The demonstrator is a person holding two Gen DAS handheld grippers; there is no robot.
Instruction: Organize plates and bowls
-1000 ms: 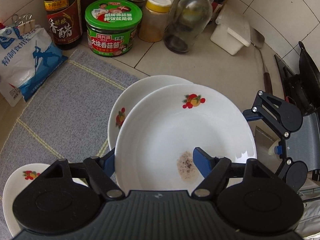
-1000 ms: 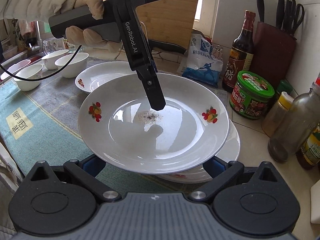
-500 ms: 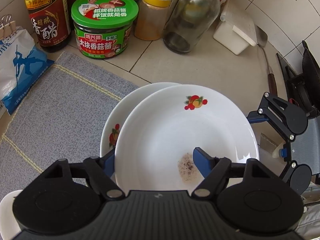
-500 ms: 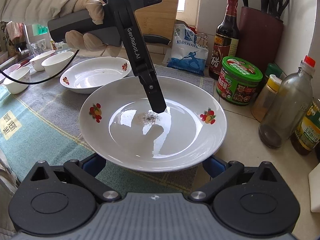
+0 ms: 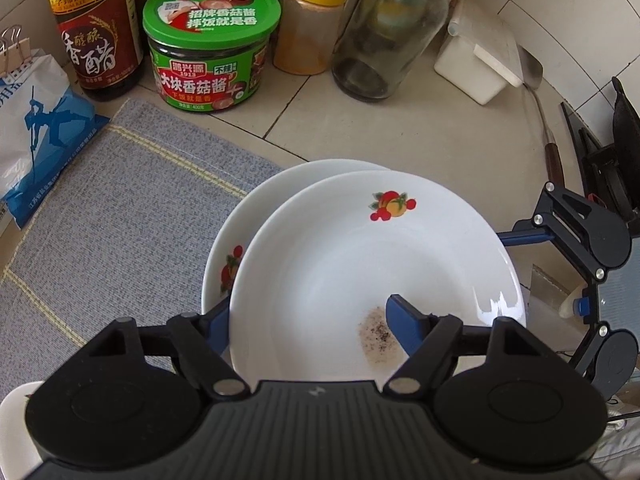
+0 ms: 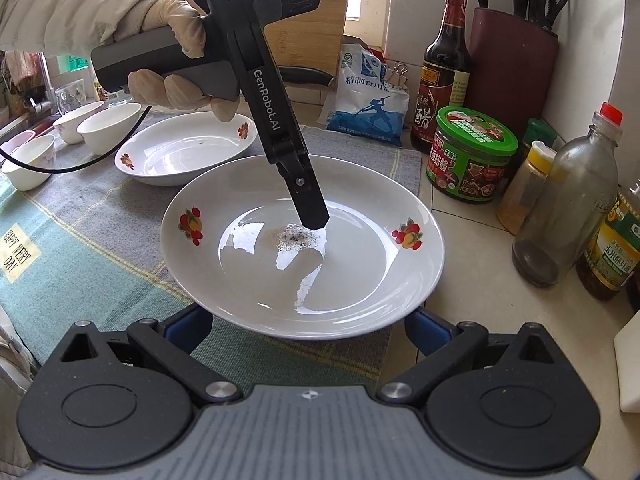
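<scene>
— Fingers first: what have they got?

— Left gripper (image 5: 308,316) is clamped on the near rim of the plate (image 5: 360,264). One finger (image 5: 404,320) lies inside the well beside a speckled smear (image 5: 376,336), and the other sits under the rim at 9 o'clock. Right gripper (image 6: 306,330) stands spread wide, a pad on either side of the same plate's near edge, and grips nothing that I can see.

— Where does the plate go?

— Onto the lower plate (image 5: 240,240), I judge. It lies underneath and peeks out at 10 o'clock in the left view. So the carried plate hangs off-centre toward 4 o'clock. It should shift toward 10 and stay level before it goes down.

— Which hand is nearer?

— Left, since it bears the load. Right only flanks it.

— Anything in the way?

— Green tub (image 5: 212,40) and glass bottle (image 5: 384,32) stand at 11 and 12 o'clock, well apart from the stack. Grey cloth (image 5: 120,220) reaches the lower plate at 9. In the right view a third plate (image 6: 184,156) and bowls (image 6: 110,126) wait at 10 o'clock on the cloth.
</scene>
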